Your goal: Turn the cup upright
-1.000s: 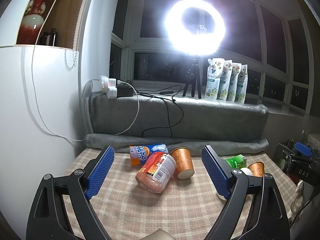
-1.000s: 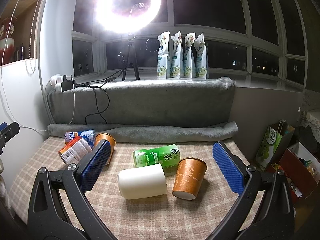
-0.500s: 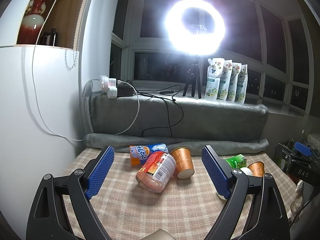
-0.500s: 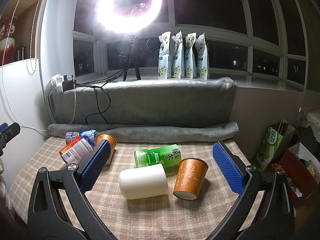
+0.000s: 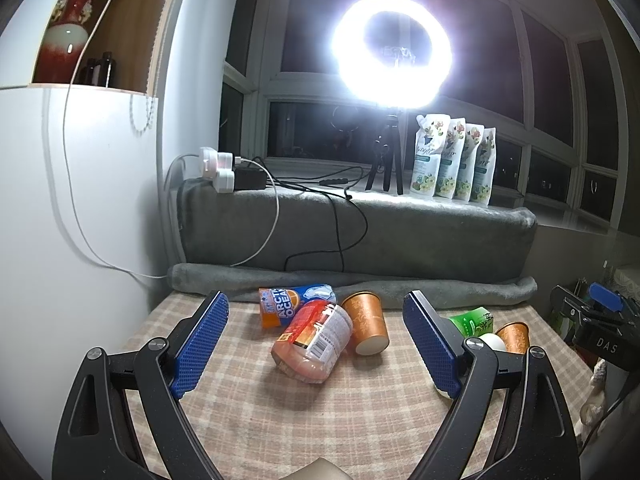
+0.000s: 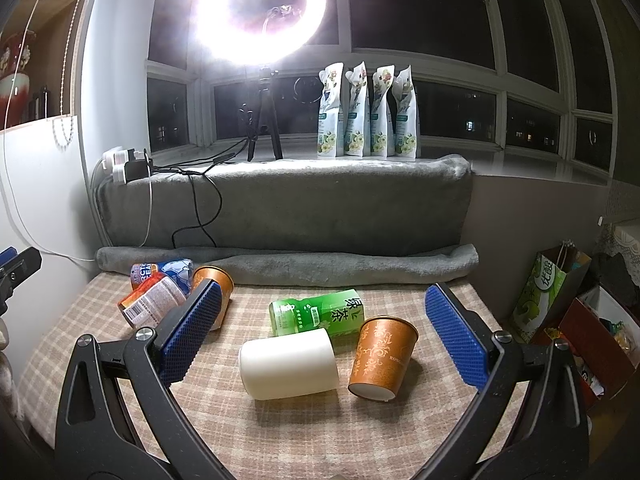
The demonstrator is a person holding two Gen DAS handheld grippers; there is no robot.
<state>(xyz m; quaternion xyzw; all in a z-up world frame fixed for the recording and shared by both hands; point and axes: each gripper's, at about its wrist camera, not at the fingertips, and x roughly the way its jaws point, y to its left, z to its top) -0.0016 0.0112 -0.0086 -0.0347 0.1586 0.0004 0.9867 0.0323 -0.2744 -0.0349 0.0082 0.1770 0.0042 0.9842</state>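
Two orange paper cups lie tipped over on the checked tablecloth. One cup (image 6: pixel 382 354) lies between my right gripper's fingers, base toward me; it also shows far right in the left wrist view (image 5: pixel 514 334). The other cup (image 5: pixel 366 328) lies ahead of my left gripper, base toward me, partly hidden behind a blue pad in the right wrist view (image 6: pixel 218 282). A white cup (image 6: pixel 288 364) lies on its side left of the first orange cup. My left gripper (image 5: pixel 316 344) and right gripper (image 6: pixel 324 332) are open and empty above the table.
A green tea carton (image 6: pixel 318 314), an orange-labelled bottle (image 5: pixel 312 338) and an Arctic Ocean can (image 5: pixel 292 306) lie among the cups. A rolled grey blanket (image 6: pixel 280 266) lines the table's back edge. Bags and boxes (image 6: pixel 560 300) stand on the floor at right.
The right wrist view has shifted very slightly; the objects sit a touch further right in it. Neither gripper has closed and nothing on the table has moved.
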